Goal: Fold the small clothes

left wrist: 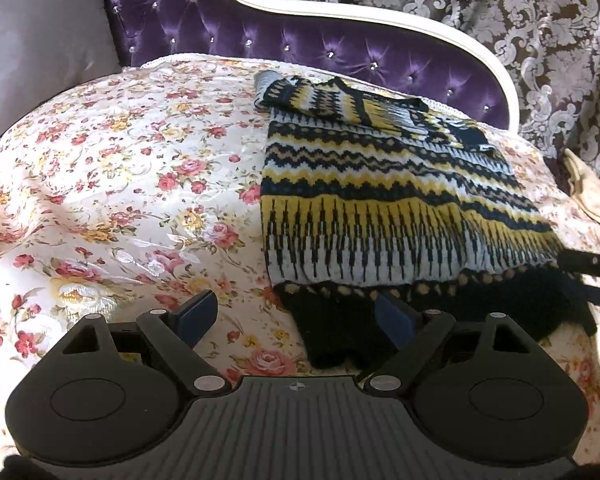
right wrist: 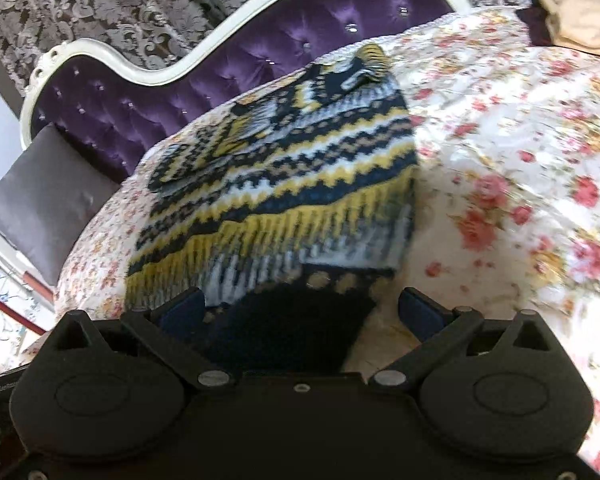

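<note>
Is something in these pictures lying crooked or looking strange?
Nothing is damaged or spilled. The patterned knit sweater lies partly folded on the floral bedspread, its sleeves bunched unevenly at the top. Both grippers, left and right, are open at its dark hem.

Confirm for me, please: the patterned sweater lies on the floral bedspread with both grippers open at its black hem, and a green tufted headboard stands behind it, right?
Nearly. The headboard is purple, not green, as the left wrist view shows. The rest holds: the sweater lies on the bedspread, and the left gripper and right gripper are both open at its black hem.
</note>
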Motion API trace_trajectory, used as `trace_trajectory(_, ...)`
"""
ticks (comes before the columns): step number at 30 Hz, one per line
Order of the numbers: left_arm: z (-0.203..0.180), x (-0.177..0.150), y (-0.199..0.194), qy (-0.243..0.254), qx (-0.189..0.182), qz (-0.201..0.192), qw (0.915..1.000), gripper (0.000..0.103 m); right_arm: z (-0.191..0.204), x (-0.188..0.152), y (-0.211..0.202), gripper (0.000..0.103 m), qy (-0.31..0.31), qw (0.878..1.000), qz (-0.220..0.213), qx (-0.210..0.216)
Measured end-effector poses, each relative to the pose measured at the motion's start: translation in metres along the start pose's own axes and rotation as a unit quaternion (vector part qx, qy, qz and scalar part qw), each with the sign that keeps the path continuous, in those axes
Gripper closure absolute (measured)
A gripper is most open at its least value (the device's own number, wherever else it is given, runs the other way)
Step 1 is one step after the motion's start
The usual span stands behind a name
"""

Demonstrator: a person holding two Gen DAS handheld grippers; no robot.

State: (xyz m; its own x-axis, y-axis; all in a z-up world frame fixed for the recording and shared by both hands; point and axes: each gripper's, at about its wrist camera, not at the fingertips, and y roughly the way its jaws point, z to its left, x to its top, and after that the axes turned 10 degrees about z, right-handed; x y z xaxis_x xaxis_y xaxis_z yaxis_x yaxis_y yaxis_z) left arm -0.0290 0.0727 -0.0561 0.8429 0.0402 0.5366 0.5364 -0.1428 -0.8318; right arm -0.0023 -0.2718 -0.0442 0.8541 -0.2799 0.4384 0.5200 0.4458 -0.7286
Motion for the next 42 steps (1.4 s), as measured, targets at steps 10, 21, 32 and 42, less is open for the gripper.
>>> trace_trajectory(10,-0.001,0.002,0.003,0.004,-0.004,0.005,1.0000,0.017,0.011,0.004,0.007,0.031,-0.008,1.000,0.011,0.005)
trace_trajectory(21,-0.001,0.004,0.002,0.001,-0.007,0.001,1.0000,0.017,0.012,0.010,0.001,0.078,0.008,1.000,-0.005,0.025)
trace_trajectory(32,0.002,0.005,-0.001,-0.005,-0.020,-0.005,0.9998,0.017,0.014,0.010,-0.009,0.081,0.019,0.999,-0.028,0.040)
trace_trajectory(42,0.000,0.012,0.003,0.000,-0.026,0.003,0.9997,0.017,0.006,0.008,-0.012,0.086,0.042,0.997,-0.029,0.065)
